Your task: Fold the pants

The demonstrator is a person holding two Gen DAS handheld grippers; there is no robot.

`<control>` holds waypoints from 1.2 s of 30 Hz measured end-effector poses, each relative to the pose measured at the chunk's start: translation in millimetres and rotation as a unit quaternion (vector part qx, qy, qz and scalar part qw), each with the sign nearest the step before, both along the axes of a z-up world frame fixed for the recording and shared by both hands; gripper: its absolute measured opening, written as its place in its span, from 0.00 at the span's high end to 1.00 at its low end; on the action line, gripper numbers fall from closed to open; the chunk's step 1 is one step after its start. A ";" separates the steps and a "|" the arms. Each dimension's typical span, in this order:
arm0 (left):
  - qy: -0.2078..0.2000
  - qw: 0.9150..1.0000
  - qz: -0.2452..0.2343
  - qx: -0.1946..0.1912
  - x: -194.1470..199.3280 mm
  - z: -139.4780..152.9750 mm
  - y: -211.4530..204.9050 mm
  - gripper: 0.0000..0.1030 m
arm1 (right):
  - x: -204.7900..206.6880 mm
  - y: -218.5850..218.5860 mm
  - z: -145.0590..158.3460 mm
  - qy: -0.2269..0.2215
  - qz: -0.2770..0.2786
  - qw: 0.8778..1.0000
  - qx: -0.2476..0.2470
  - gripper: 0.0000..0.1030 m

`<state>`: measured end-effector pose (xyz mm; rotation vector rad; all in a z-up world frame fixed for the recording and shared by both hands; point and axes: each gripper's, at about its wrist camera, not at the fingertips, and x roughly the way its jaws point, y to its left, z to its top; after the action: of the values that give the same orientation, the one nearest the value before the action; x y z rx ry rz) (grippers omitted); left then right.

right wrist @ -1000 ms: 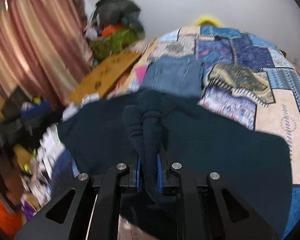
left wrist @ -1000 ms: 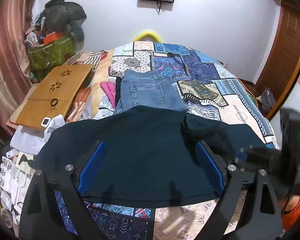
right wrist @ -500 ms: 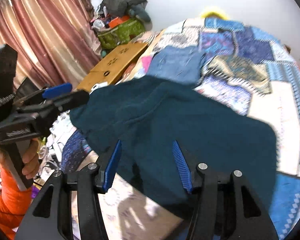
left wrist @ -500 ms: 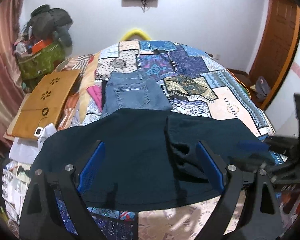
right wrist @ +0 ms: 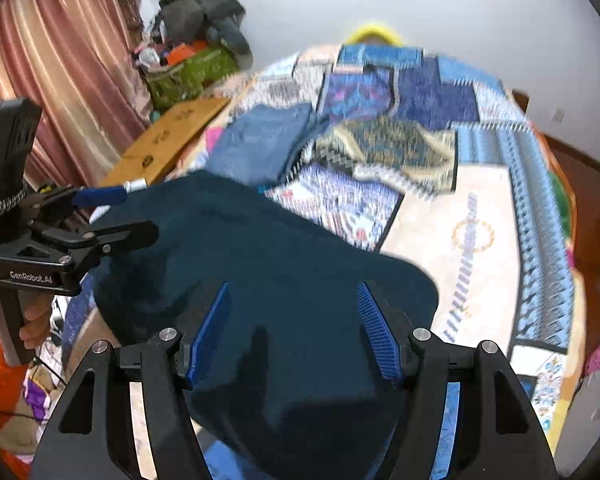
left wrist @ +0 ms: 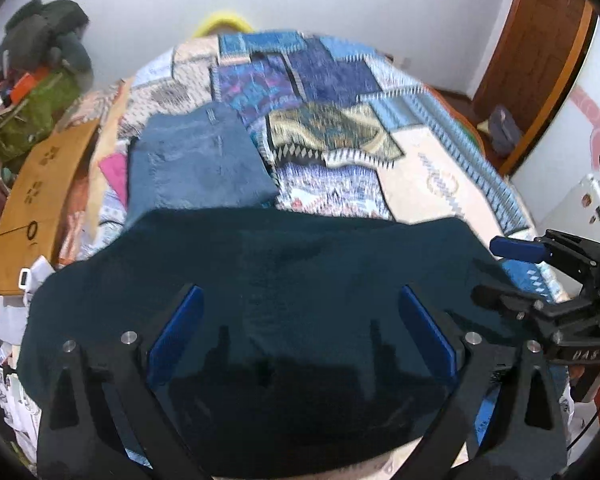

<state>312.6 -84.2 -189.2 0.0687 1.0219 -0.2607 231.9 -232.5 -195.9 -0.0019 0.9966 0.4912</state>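
Left wrist view showed the dark pants (left wrist: 284, 300) lying flat, folded once by my reckoning; the left hand-held gripper (left wrist: 300, 336) gaped empty, the right hand-held gripper (right wrist: 292, 332) had just been opening, nothing clamped; further folds remained.

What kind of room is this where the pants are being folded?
Most likely a lived-in bedroom. A bed with a patchwork bedspread fills the middle, folded jeans and the dark teal pants lie on it, striped curtains hang at one side, and a wooden door stands in the corner.
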 end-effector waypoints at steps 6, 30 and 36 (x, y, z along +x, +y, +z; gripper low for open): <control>0.052 0.998 0.002 0.047 12.5 -44.1 -7.0 0.04 | -2.9 3.4 -32.9 0.019 0.021 0.999 -0.033 0.40; -0.024 0.998 0.061 0.005 -60.5 -30.4 46.7 0.00 | -68.8 -25.7 -21.6 -0.007 -0.051 0.998 -0.032 0.36; -0.083 0.990 0.113 -0.001 -76.2 5.2 82.7 0.00 | -65.3 -12.3 0.5 -0.042 -0.044 0.997 -0.046 0.36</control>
<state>236.4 -1.5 -184.0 -0.0263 0.8543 -0.0479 166.6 -244.8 -195.3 -0.0608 0.9330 0.3619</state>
